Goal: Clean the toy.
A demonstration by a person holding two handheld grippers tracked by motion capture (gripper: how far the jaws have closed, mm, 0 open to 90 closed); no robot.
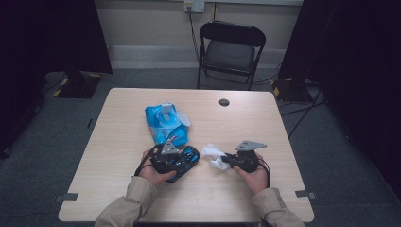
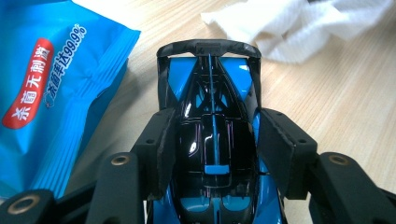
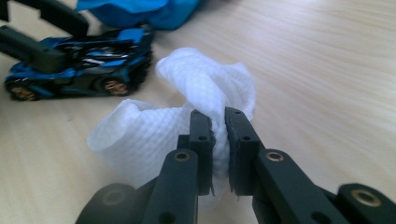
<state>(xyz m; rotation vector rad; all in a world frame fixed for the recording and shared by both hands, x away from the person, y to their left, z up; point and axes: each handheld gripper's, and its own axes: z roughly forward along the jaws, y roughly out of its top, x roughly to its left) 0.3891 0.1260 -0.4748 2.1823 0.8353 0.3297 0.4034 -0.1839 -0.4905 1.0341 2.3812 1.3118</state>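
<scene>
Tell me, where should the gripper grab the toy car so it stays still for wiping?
Probably across the toy car at its narrow black cabin, coming from the front end. The left gripper already straddles it there: the sides are fairly flat for the pads, and the thin rear wing stays free.

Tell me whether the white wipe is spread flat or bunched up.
Bunched up. The white wipe stands in crumpled folds above the table, pinched between the right claw pads.
</scene>
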